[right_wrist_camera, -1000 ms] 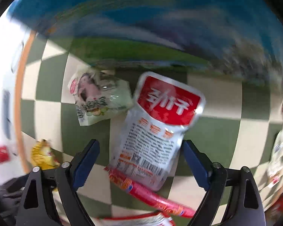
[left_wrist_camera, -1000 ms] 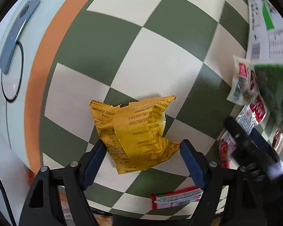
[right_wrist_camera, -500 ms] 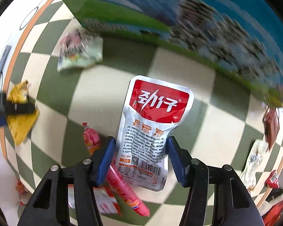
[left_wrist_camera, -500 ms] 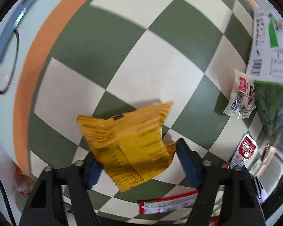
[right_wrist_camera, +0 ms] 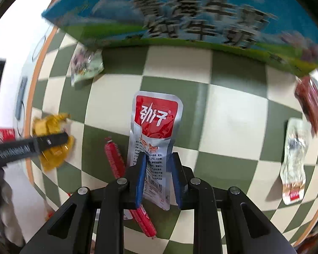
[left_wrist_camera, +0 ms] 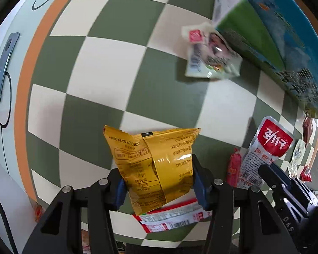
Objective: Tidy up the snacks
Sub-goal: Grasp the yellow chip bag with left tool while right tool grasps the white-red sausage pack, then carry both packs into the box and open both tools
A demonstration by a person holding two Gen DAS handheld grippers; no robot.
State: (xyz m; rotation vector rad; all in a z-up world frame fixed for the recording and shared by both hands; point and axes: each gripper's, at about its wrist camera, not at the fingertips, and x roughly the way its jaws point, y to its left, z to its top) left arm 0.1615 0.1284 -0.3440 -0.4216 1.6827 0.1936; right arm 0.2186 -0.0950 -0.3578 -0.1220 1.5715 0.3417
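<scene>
On the far left of the left wrist view a grey phone [left_wrist_camera: 4, 67] lies on the pale edge of the tabletop [left_wrist_camera: 108, 63], outside the orange border of the green-and-cream checked cloth. The left gripper [left_wrist_camera: 158, 182] points down with its jaws, which have just been closing, pressed on either side of a yellow bag [left_wrist_camera: 152, 165]; the bag stands upright between the blue pads, crumpled inward. Under it lies a red-and-white packet [left_wrist_camera: 171, 218]. Further right, a pale green pouch [left_wrist_camera: 212, 57] rests just beside a big blue-and-green box [left_wrist_camera: 282, 33]. In the right wrist view the same box [right_wrist_camera: 180, 19] fills the top, blurred. The right gripper [right_wrist_camera: 159, 180] has its jaws nearly together, pinching the lower end of a silver pouch [right_wrist_camera: 156, 122] with a red label, folded narrow between the pads. A red sausage stick [right_wrist_camera: 114, 160] lies just left of it on the cloth. At the right edge are a clear packet [right_wrist_camera: 294, 160] and a dark red one [right_wrist_camera: 309, 101].
</scene>
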